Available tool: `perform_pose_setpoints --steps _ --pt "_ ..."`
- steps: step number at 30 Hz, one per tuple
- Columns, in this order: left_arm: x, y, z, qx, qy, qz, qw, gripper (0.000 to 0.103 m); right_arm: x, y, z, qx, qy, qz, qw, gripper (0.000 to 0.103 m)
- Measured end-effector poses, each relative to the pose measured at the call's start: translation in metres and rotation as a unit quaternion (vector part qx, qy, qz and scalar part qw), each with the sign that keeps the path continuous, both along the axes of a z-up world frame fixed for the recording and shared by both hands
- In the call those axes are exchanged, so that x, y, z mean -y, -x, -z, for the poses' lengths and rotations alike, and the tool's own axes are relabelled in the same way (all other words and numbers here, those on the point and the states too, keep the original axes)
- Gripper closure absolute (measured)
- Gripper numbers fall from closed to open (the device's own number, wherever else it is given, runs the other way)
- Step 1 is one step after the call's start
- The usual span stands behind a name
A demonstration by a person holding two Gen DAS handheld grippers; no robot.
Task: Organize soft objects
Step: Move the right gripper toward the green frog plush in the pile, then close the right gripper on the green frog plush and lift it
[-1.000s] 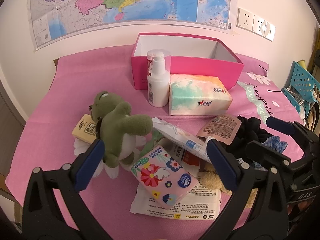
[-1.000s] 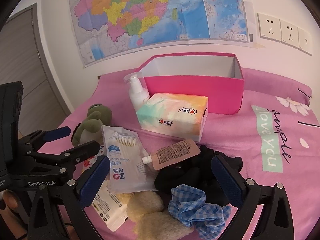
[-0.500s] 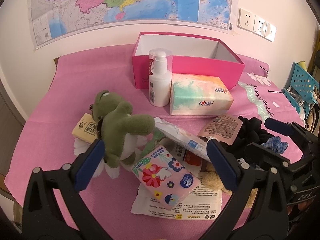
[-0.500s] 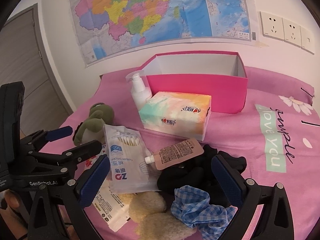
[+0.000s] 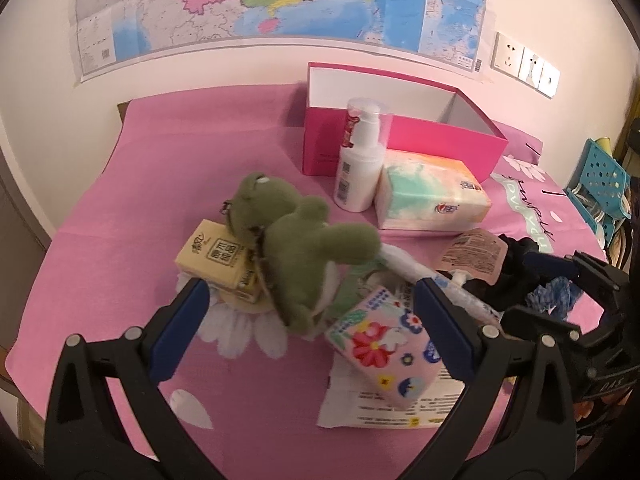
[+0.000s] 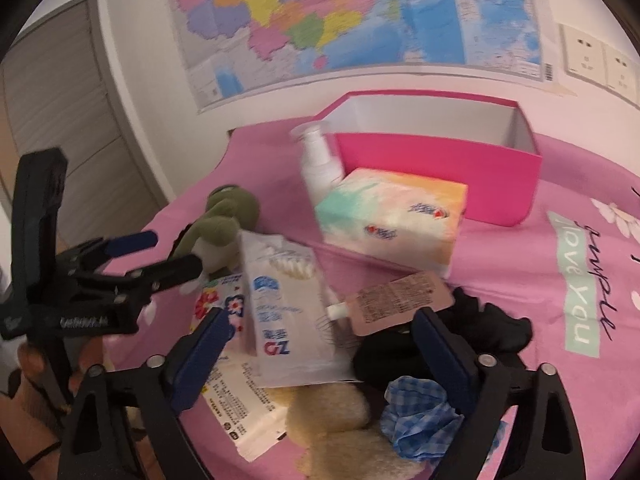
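A green plush frog (image 5: 296, 248) lies on the pink cloth, just ahead of my open, empty left gripper (image 5: 312, 320); the frog also shows in the right wrist view (image 6: 224, 216). A floral tissue pack (image 5: 384, 352) lies by the left gripper's right finger. My right gripper (image 6: 320, 344) is open and empty above a cotton swab bag (image 6: 280, 304), a black cloth (image 6: 460, 340), a blue checked scrunchie (image 6: 420, 412) and beige fluffy pads (image 6: 336, 420). An open pink box (image 5: 400, 136) stands at the back, also in the right wrist view (image 6: 440, 164).
A white pump bottle (image 5: 360, 164) and a pastel tissue box (image 5: 432, 196) stand in front of the pink box. A yellow tissue pack (image 5: 216, 260) lies under the frog. A brown pouch (image 6: 400, 300) rests on the black cloth. A blue basket (image 5: 600, 184) stands at the right.
My left gripper has moved forward and left, closer to the frog. My right gripper has moved forward and down over the pile; its view is blurred by motion.
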State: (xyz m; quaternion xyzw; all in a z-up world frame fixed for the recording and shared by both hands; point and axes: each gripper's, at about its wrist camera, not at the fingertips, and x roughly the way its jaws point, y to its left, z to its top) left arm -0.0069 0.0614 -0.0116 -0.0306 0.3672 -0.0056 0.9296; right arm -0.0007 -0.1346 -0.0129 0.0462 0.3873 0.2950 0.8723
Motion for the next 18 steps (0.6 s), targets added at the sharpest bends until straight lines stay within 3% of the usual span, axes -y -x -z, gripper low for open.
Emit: perform_pose_setpoints --steps 6,10,15,18 --pt "-0.021 -0.005 0.002 -0.003 0.003 -0.006 1.0000 0.001 -0.014 0.001 0.000 -0.006 0.007 -0.036 0.999 0.022" --pt "-0.046 -0.009 0.006 -0.013 0.046 -0.008 0.9988 0.004 -0.030 -0.010 -0.008 -0.010 -0.020 -0.073 0.997 0.030" --pt "-0.046 -0.007 0.013 -0.020 0.058 0.014 0.9980 0.007 -0.056 -0.036 -0.016 -0.020 -0.053 -0.100 0.993 0.039" --pt "-0.040 -0.011 0.020 -0.031 0.064 0.039 0.9967 0.020 -0.072 -0.051 -0.015 -0.034 -0.058 -0.118 0.991 0.044"
